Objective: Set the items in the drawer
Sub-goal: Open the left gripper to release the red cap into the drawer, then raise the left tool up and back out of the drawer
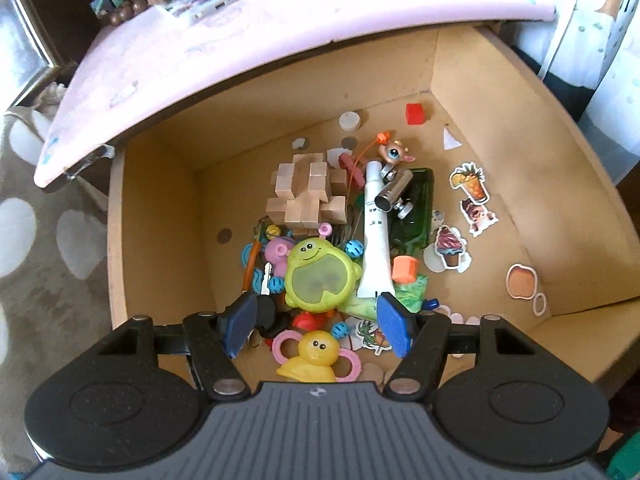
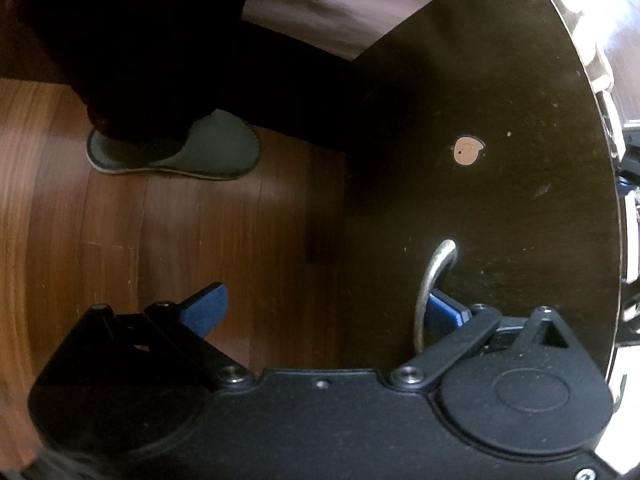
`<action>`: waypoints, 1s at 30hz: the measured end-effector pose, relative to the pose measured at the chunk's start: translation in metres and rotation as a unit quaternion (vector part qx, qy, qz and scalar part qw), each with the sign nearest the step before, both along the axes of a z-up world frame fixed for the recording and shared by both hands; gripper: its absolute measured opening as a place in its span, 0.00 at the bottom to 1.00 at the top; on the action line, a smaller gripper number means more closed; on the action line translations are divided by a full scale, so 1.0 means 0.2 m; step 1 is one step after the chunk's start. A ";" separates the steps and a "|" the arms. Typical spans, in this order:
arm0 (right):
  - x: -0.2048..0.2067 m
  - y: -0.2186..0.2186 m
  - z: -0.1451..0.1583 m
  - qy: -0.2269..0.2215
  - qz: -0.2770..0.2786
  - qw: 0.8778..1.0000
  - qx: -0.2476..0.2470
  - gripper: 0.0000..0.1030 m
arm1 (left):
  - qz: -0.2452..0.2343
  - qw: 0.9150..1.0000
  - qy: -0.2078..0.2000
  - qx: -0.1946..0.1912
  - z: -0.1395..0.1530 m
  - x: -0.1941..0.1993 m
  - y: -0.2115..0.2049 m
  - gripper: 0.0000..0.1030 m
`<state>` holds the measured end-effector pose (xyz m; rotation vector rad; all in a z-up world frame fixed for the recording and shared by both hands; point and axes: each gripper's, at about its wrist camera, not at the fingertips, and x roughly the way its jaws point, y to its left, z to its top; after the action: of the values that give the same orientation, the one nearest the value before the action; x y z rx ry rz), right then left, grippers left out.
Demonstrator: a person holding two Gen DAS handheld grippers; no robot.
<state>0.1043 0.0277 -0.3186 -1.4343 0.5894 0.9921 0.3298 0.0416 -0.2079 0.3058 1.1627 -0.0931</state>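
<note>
In the left wrist view, the open drawer (image 1: pixel 500 152) has brown board walls and holds a pile of small things: a green frog toy (image 1: pixel 320 274), a yellow teether (image 1: pixel 316 356), wooden puzzle blocks (image 1: pixel 308 194), a white tube (image 1: pixel 376 232) and a green bottle (image 1: pixel 416 208). My left gripper (image 1: pixel 316 322) is open and empty, just above the pile near the frog toy. In the right wrist view, my right gripper (image 2: pixel 324 312) is open, with its right finger (image 2: pixel 444 312) hooked behind the metal drawer handle (image 2: pixel 432 280) on the dark front panel (image 2: pixel 500 200).
A pink desktop (image 1: pixel 240 40) overhangs the drawer's back, with a box and beads on it. Stickers (image 1: pixel 472 196) lie on the drawer's right floor. A red cube (image 1: pixel 415 113) sits at the back. A slippered foot (image 2: pixel 176 152) stands on the wood floor (image 2: pixel 120 260).
</note>
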 end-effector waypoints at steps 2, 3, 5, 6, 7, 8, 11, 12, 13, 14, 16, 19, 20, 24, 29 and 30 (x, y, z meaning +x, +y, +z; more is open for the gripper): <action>0.00 0.00 0.01 0.000 0.003 1.000 -0.002 0.98 | 0.003 1.000 -0.005 0.000 0.03 -0.03 -0.01 0.64; 0.00 0.00 0.01 0.001 0.004 1.000 -0.003 0.98 | 0.004 1.000 -0.008 -0.001 0.04 -0.05 -0.01 0.64; 0.01 0.00 0.02 0.004 0.003 1.000 -0.002 0.97 | 0.008 1.000 -0.013 -0.004 0.07 -0.09 -0.01 0.64; 0.01 0.00 0.03 0.005 0.003 1.000 -0.001 0.97 | 0.009 1.000 -0.015 -0.006 0.09 -0.11 -0.01 0.64; 0.01 -0.01 0.03 0.006 0.003 1.000 0.001 0.97 | 0.010 1.000 -0.017 -0.007 0.10 -0.13 0.00 0.64; 0.02 -0.01 0.04 0.007 0.003 1.000 0.002 0.97 | 0.011 1.000 -0.020 -0.008 0.12 -0.16 0.00 0.64; 0.01 -0.03 0.03 0.005 0.008 1.000 0.011 0.97 | 0.014 0.999 -0.027 -0.013 0.15 -0.23 0.00 0.64; 0.01 -0.03 0.03 0.005 0.008 1.000 0.017 0.97 | 0.015 0.999 -0.029 -0.015 0.16 -0.26 0.01 0.64; 0.01 -0.04 0.03 0.005 0.009 1.000 0.022 0.97 | 0.016 0.999 -0.031 -0.017 0.17 -0.29 0.01 0.64; 0.01 -0.05 0.03 0.005 0.010 1.000 0.027 0.97 | 0.016 0.999 -0.033 -0.019 0.18 -0.31 0.01 0.64; 0.01 -0.07 0.03 0.003 0.013 0.999 0.035 0.97 | 0.018 0.999 -0.040 -0.023 0.20 -0.36 0.02 0.64; 0.00 -0.09 0.03 -0.001 0.019 0.999 0.037 0.96 | 0.022 0.998 -0.052 -0.030 0.23 -0.43 0.03 0.64; 0.00 -0.09 0.02 -0.003 0.021 0.999 0.034 0.96 | 0.023 0.997 -0.059 -0.034 0.24 -0.45 0.04 0.64; -0.01 -0.11 0.03 -0.013 0.012 0.999 0.041 0.96 | 0.036 0.994 -0.092 -0.057 0.27 -0.55 0.06 0.64; -0.01 -0.13 0.07 -0.017 -0.023 0.997 0.074 0.95 | 0.068 0.980 -0.160 -0.094 0.31 -0.70 0.12 0.64; -0.01 -0.13 0.07 -0.016 -0.032 0.996 0.080 0.95 | 0.079 0.976 -0.175 -0.103 0.32 -0.73 0.14 0.64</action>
<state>0.1030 0.0010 -0.3037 -1.2792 0.5174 0.9437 0.1838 0.0698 -0.1448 0.0405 0.8155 -0.0183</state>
